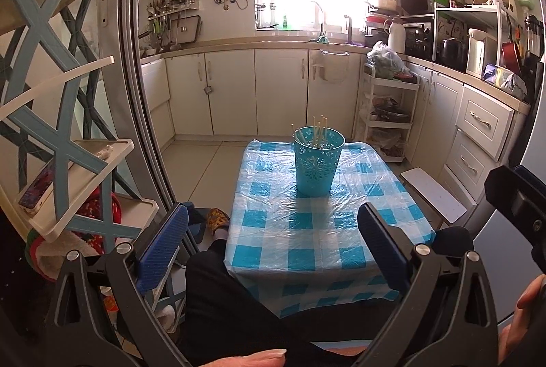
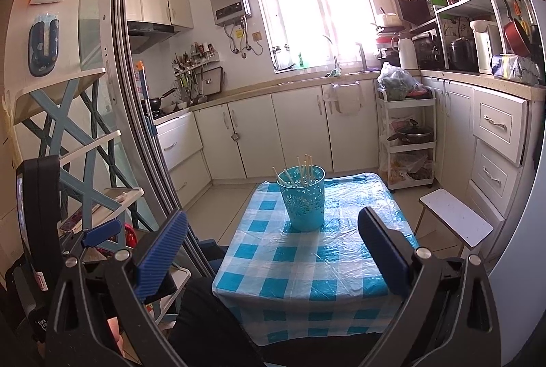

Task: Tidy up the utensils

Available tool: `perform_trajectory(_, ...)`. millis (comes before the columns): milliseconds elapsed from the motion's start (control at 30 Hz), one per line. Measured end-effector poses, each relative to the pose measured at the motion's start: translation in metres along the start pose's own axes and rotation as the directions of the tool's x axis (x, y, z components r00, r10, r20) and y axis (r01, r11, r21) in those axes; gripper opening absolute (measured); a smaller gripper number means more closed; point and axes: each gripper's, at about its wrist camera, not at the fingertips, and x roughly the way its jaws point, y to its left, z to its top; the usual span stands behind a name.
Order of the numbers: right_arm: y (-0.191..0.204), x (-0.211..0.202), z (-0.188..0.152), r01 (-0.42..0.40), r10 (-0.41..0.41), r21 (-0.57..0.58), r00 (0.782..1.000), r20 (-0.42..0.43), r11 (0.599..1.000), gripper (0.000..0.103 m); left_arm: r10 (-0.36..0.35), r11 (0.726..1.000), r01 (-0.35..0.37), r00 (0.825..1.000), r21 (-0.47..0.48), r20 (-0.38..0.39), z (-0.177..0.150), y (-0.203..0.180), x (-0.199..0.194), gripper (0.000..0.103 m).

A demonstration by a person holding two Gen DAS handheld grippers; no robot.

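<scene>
Chopsticks stand in a holder on the counter, a stool to its right.

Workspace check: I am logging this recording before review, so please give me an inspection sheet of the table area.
Surface: small table under a blue and white checked cover with clear plastic film on top.
Job's things: turquoise cup upright at the far middle, chopsticks standing in it.
Clutter: nothing seen on the table besides the cup.
Grippers: left gripper open, empty, held back from the cup; right gripper the same.
Cables: nothing seen on the table.
Surroundings: white stool to the right, rolling cart beyond, corner shelf to the left.
</scene>
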Motion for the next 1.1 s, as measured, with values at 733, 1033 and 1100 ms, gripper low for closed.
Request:
perform_trajectory(733,0.000,0.005,-0.005,-0.006,0.006,0.006,1.000,-0.024,1.000,0.096,-0.006,1.000,0.006,1.000,-0.025,0.020,-0.006,0.006,0.002,0.096)
perform_trajectory(1033,0.000,0.006,-0.005,-0.005,0.005,0.006,1.000,-0.024,1.000,0.096,-0.034,0.999,0.033,0.999,-0.024,-0.030,-0.010,0.003,0.013,0.096)
perform_trajectory(1100,0.000,0.006,-0.005,-0.006,0.006,0.007,1.000,-0.025,1.000,0.096,-0.036,0.999,0.035,0.999,-0.024,-0.037,-0.011,0.003,0.014,0.096)
